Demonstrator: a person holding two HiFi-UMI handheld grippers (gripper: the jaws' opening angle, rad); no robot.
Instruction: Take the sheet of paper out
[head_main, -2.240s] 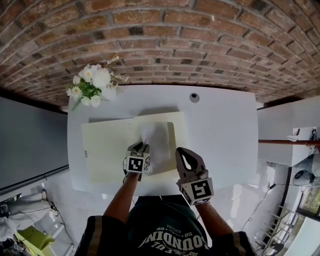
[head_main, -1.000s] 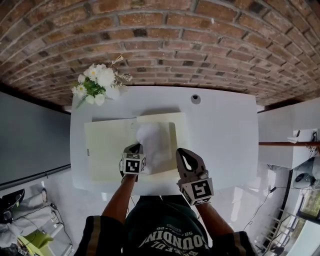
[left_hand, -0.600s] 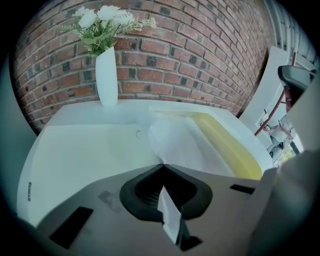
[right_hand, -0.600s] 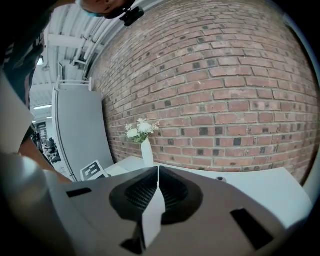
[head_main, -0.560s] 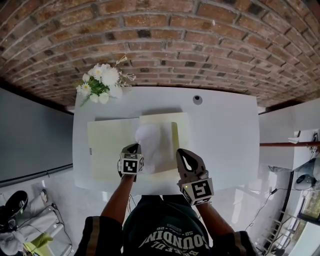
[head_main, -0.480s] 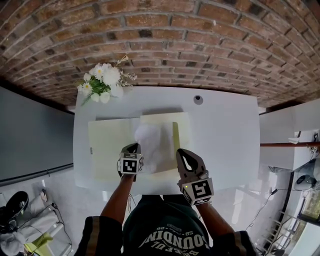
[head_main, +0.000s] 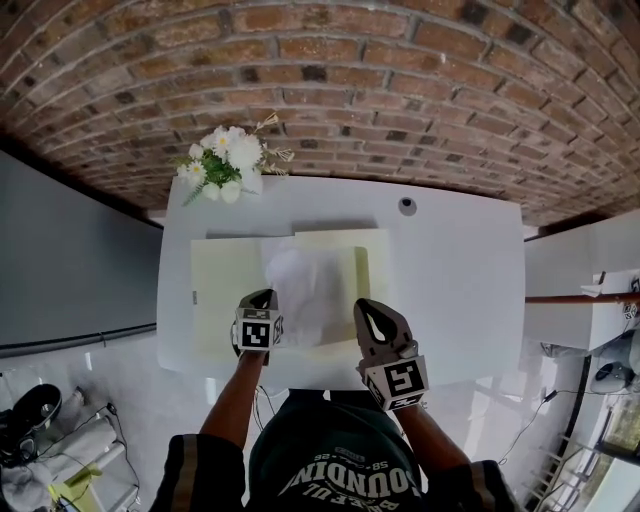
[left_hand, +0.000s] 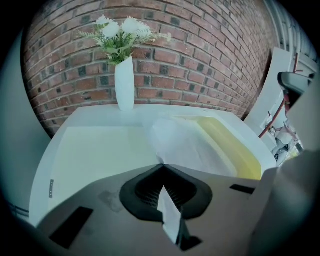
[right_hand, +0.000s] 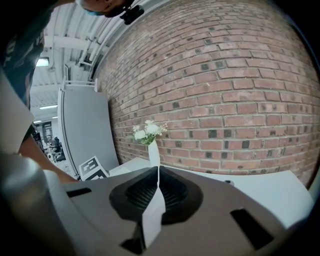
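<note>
A pale yellow folder (head_main: 222, 290) lies open on the white table (head_main: 450, 280). A white sheet of paper (head_main: 305, 285) lies curled over the folder's right half, its near corner pinched in my left gripper (head_main: 262, 303). In the left gripper view the jaws are closed on that corner (left_hand: 161, 165), and the sheet (left_hand: 187, 145) spreads away toward the folder's yellow pocket (left_hand: 227, 145). My right gripper (head_main: 372, 318) hovers over the table's front edge to the right of the sheet, shut with nothing in it (right_hand: 158, 169).
A white vase of flowers (head_main: 228, 160) stands at the back left corner of the table, against the brick wall (head_main: 380, 90). A small round fitting (head_main: 406, 206) sits in the table's back right. Grey floor and clutter lie beyond the left edge.
My left gripper has drawn back and to the left toward the front edge, bringing the sheet's corner with it. The right gripper has stayed where it was.
</note>
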